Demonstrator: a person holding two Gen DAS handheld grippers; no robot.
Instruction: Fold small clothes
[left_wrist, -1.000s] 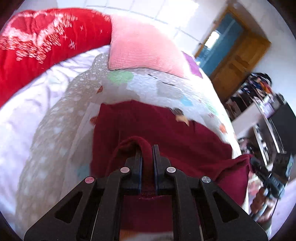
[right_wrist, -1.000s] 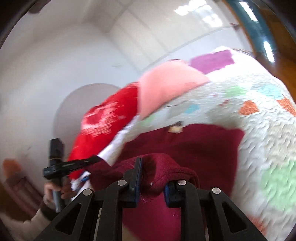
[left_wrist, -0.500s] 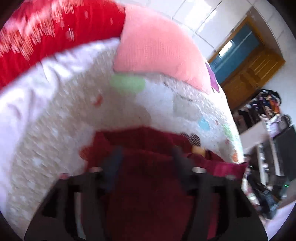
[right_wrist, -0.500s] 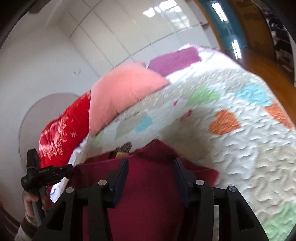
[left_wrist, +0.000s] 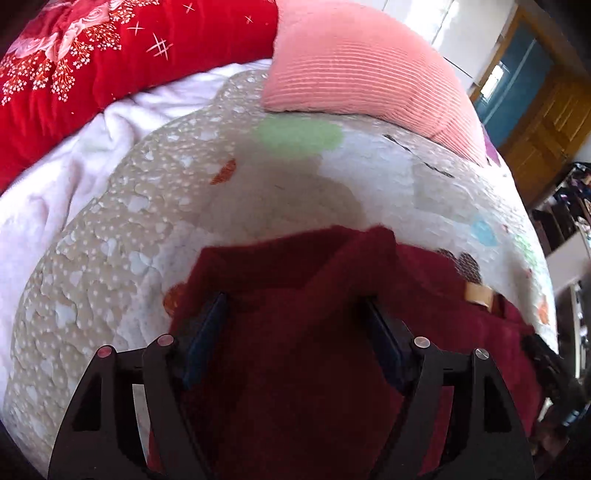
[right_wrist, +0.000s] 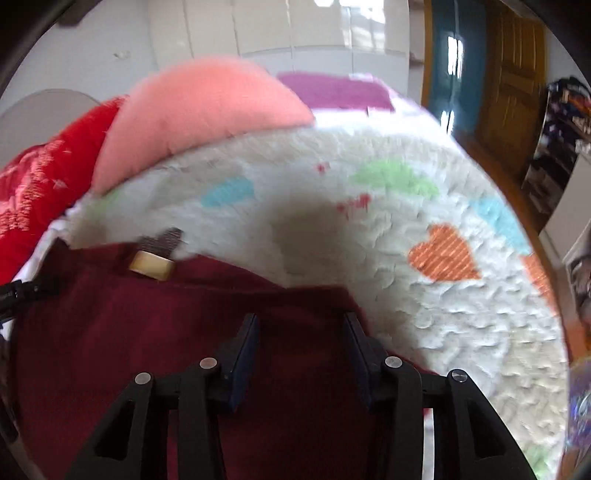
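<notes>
Both tools have let go. 1 second ago each gripper was pinched shut on a raised bunch of the maroon garment (left_wrist: 295, 362); half a second ago the jaws were already parting. Now the left gripper (left_wrist: 295, 314) stands wide open, its blue-padded fingers (left_wrist: 207, 332) spread with flat cloth between them and nothing held. The right gripper (right_wrist: 301, 339) is likewise open and empty, its fingers apart over the same fabric.

The garment fills the lower centre of both wrist views, lying on the heart-patterned quilt (left_wrist: 110, 240). In the left view a folded edge peaks at centre frame, where one layer seems to overlap another. A tan label (right_wrist: 151, 266) shows at the garment's far edge, left of centre in the right view. The pink cushion (left_wrist: 362, 66) and red blanket (left_wrist: 74, 55) sit well apart along the top of the frame.

My reading: 1 fold has just been laid down and released. Whether further folds are needed cannot be told from here, since much of the garment is hidden beneath the tools.
</notes>
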